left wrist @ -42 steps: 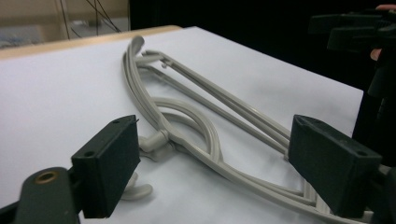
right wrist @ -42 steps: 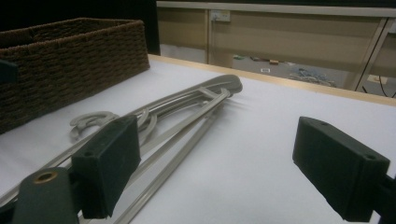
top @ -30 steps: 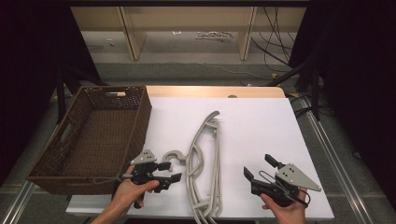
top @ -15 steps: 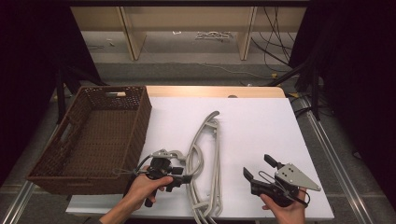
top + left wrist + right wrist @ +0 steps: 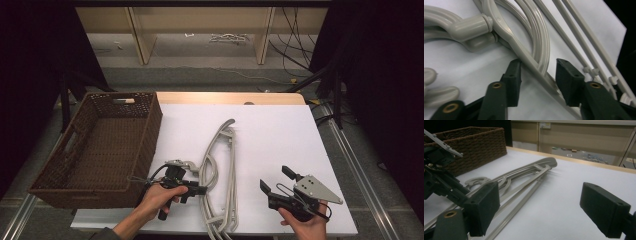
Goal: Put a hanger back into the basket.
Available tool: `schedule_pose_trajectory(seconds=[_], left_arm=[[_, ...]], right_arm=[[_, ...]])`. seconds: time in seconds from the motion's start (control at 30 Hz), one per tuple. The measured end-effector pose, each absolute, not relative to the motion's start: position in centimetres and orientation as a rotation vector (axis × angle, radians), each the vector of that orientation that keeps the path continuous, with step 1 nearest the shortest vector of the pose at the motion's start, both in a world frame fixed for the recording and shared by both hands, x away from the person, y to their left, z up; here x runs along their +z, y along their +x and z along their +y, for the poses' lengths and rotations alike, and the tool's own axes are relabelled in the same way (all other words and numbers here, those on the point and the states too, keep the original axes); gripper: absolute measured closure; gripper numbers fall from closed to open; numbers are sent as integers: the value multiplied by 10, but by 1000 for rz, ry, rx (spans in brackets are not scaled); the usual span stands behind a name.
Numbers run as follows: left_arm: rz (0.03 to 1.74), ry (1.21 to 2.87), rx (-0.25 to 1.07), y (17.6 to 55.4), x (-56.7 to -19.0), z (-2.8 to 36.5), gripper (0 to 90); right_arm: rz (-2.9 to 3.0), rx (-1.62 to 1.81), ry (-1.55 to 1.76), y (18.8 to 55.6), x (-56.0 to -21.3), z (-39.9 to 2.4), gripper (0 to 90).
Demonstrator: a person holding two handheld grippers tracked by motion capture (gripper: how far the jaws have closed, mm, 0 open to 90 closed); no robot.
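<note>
On the white table top (image 5: 280,135), which fills the middle of the high view, one brown wicker basket (image 5: 100,145) stands at about 9 o'clock, its long side running along the table's left edge. It has two handle cut-outs in its walls, one at the far end and one on the left side.

From the centre down toward 6 o'clock lies a stack of grey plastic clothes hangers (image 5: 220,170), piled one on another with their hooks curling toward the basket. How many are in the stack cannot be told exactly; the left gripper view shows at least two hooks (image 5: 471,25) and several thin bars side by side.

Two hands come in from the bottom edge. The left hand (image 5: 157,200), at about 7 o'clock, holds the left gripper (image 5: 537,75) against the hangers' left side. Its jaws stand partly apart, one on each side of a hanger's curved shoulder arm, not yet closed on it.

The right hand (image 5: 302,222), at about 5 o'clock, holds the right gripper (image 5: 274,181) well apart from the hangers. Its jaws are spread wide with nothing between them, pointing toward 11 o'clock.
</note>
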State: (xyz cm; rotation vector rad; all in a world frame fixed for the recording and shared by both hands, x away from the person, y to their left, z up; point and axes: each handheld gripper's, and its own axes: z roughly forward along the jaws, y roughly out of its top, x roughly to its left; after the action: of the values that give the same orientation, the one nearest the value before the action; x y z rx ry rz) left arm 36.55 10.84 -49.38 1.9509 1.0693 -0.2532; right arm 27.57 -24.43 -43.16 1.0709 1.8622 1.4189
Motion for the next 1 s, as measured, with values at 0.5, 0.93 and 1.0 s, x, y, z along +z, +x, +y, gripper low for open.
schedule_pose_trajectory(seconds=[0.5,0.93,1.0], left_arm=[[1135,1862,-295,366,-490,114,690],[1211,1668,-307,368,-481,125,763],[1188,1664,-308,369,-479,126,773]], right_arm=[[1884,1421,1074,275,-431,-244,174],[1880,1420,1064,276,-431,-244,175],[1880,1420,1064,276,-432,-244,175]])
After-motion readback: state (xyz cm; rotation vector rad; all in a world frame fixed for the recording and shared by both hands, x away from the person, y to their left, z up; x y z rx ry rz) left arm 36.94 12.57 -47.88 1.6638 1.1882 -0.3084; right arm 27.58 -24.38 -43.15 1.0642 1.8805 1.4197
